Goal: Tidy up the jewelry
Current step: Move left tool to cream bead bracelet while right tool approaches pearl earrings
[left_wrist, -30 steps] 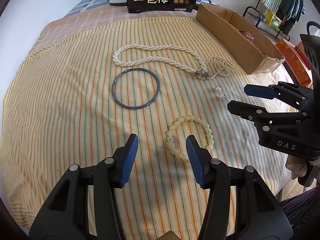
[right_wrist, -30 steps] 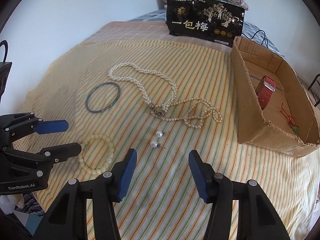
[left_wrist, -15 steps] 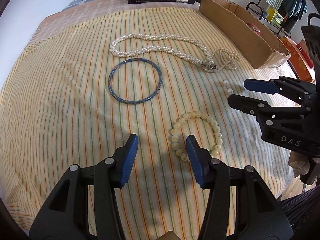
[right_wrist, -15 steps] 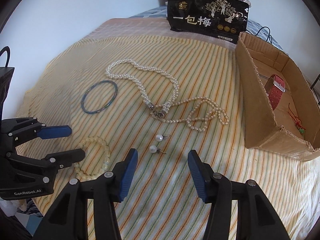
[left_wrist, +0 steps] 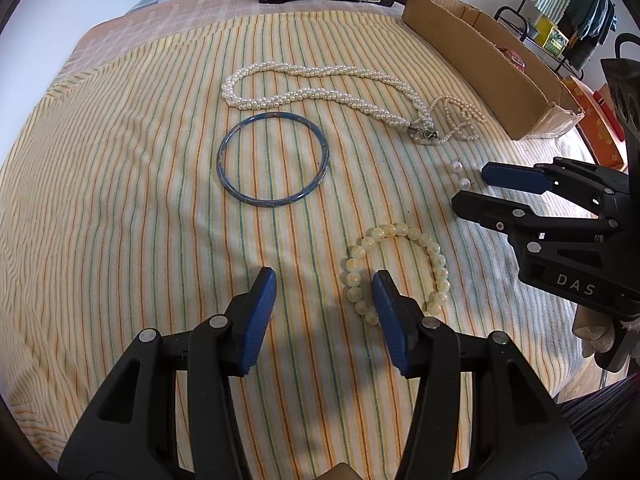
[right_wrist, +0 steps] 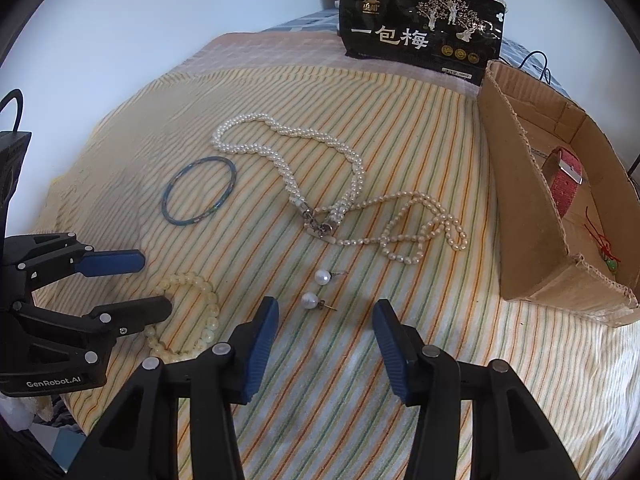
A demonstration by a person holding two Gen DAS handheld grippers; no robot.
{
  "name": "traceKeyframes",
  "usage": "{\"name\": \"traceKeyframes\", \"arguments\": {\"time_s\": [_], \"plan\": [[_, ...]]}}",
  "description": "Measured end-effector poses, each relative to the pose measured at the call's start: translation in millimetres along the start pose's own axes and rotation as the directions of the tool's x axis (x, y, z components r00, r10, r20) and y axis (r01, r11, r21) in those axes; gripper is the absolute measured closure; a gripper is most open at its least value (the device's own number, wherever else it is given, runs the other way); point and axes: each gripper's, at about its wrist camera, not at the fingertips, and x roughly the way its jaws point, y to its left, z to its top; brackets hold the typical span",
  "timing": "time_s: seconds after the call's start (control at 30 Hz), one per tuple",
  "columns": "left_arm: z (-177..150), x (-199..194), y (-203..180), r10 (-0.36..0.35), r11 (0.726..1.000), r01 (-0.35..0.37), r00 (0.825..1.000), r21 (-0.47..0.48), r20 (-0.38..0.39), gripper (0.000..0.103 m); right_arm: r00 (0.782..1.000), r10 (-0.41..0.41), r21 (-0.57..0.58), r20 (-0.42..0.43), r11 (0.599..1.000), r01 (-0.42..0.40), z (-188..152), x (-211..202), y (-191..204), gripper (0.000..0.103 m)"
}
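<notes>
— What can you read from here?

— On my right tool (right_wrist: 324, 322) I see "DAS" from the left camera; my left tool (left_wrist: 323, 294) reads "GenRobot.AI". The black bag (right_wrist: 422, 38) at the head of the bed (left_wrist: 120, 200) has large Chinese characters.

— Tool states?

— Left stands open over the striped cover, the bead bracelet (left_wrist: 394, 270) just past its right finger, nothing between. Right has just been closing, yet is still apart and empty, with the two pearl earrings (right_wrist: 316, 290) just ahead.

— The rest?

— Blue bangle (left_wrist: 274, 158) beside the pearl necklace (left_wrist: 320, 88); a red strap (right_wrist: 564, 180) lies in the cardboard box (right_wrist: 520, 208).
</notes>
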Motion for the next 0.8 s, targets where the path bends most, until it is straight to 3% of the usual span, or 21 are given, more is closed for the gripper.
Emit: {"name": "traceKeyframes", "arguments": {"time_s": [0.43,0.7,0.8], "plan": [[1.1,0.8,-1.4,0.007,1.0,-0.007,1.0,-0.002,-0.003,0.055,1.0,-0.011,-0.042,-0.008,0.999,0.01,1.1,4.6,11.6,0.071],[1.7,2.0,-0.4,0.012,1.0,-0.012,1.0,-0.002,0.0,0.064,1.0,-0.014,-0.054,-0.008,0.998,0.013,0.1,3.0,14.5,0.084],[1.6,1.9,-0.2,0.012,1.0,-0.012,1.0,-0.001,0.001,0.072,1.0,-0.013,-0.053,-0.008,0.999,0.012,0.1,2.6,14.5,0.087]]}}
